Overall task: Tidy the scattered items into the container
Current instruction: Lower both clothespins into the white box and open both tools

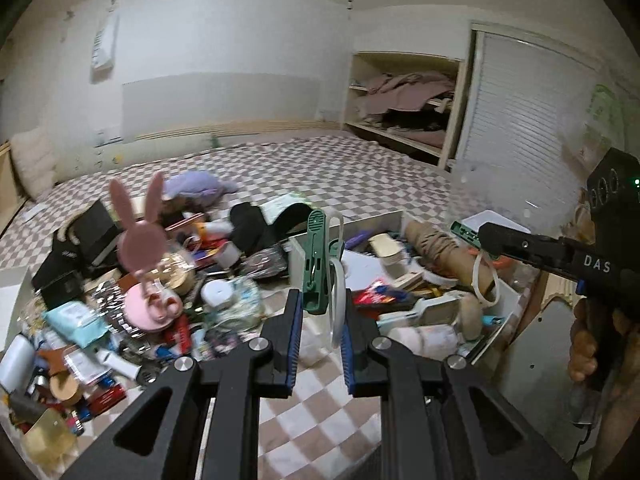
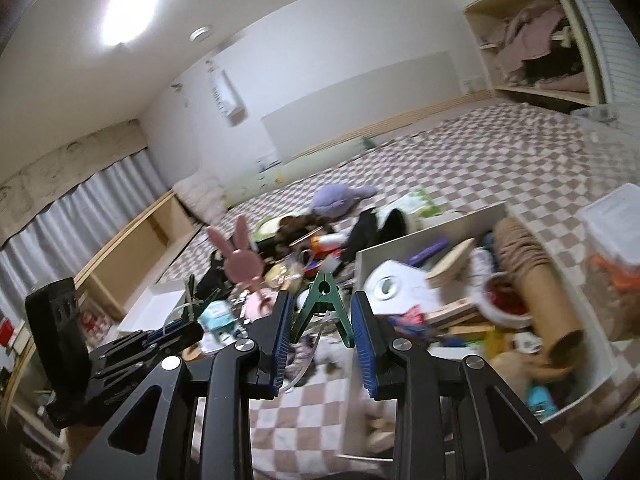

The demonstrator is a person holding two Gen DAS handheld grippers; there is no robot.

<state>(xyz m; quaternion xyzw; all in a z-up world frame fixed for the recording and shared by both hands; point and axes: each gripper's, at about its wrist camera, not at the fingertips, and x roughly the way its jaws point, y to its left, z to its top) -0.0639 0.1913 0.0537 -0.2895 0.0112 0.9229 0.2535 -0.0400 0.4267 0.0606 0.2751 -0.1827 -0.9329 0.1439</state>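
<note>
Both grippers hold green clothes pegs with white loops. My left gripper (image 1: 322,308) is shut on a green peg (image 1: 318,264) standing upright between its blue pads, above the checked bedspread. My right gripper (image 2: 322,322) is shut on another green peg (image 2: 325,304); in the left wrist view it (image 1: 476,236) reaches over the white container (image 1: 298,256) with its peg (image 1: 464,231) sticking out. The container (image 2: 432,236) is full of mixed items. A heap of scattered items (image 1: 132,300) lies to its left.
A pink bunny-ear mirror (image 1: 140,236) stands in the heap. A purple cap (image 1: 196,188) and black cloth (image 1: 256,224) lie behind. A cardboard tube (image 2: 532,288) lies in the container. A clear tub (image 2: 612,240) stands at right. A wardrobe shelf (image 1: 404,100) is behind.
</note>
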